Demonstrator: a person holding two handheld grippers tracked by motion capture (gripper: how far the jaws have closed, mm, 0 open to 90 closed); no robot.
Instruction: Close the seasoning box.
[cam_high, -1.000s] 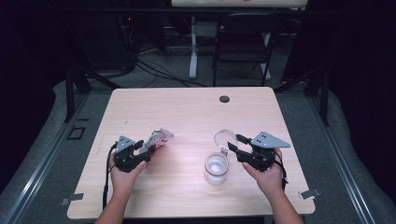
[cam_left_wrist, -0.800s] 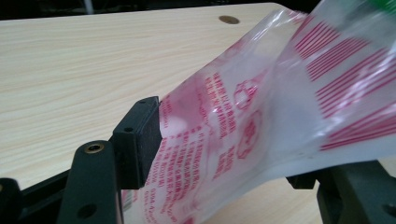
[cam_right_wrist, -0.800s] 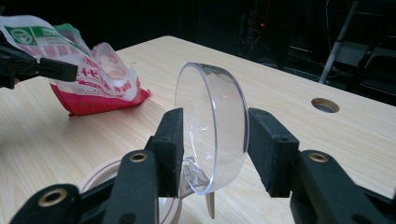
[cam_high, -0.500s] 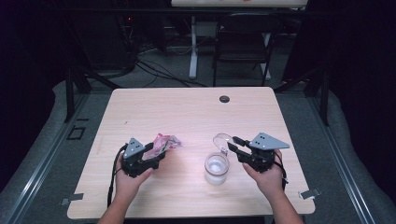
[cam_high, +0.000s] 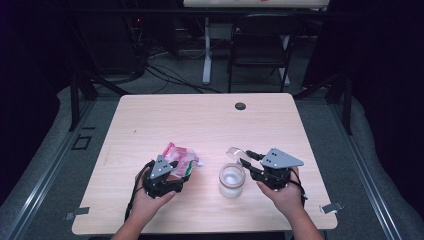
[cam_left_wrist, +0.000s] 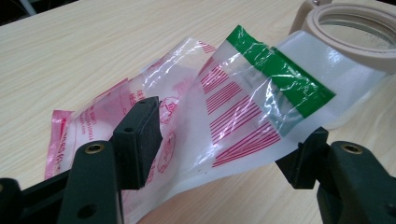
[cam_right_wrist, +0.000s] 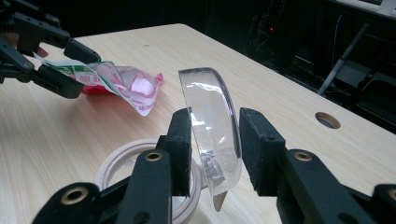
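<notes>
A: A dark room with cables and a chair (cam_high: 260, 55) at the back, and a pale wooden table (cam_high: 200, 120) in the middle. What sits on it?

B: A round clear jar (cam_high: 232, 180) with a cream rim stands open near the front edge, between the two hands. To its left lies a crinkled plastic packet (cam_high: 179, 157), red print with a green band.

A: What has changed in the last second?

B: The left gripper (cam_high: 176, 176) has carried the packet across the table toward the jar; in its own view the packet's green end (cam_left_wrist: 280, 77) now overlaps the jar's rim. I'd judge the packet is about to go in.

A: And the grip?

B: The packet spans the jaws, and both pads seem to press its edges, though the far side is hard to read. The right gripper (cam_high: 246, 159) holds the clear lid (cam_right_wrist: 212, 126) on edge above the jar. Its jaws closed, then eased slightly; one pad touches the lid, the other shows a thin gap.

A: Anything hidden?

B: The jar's contents can't be made out.
</notes>
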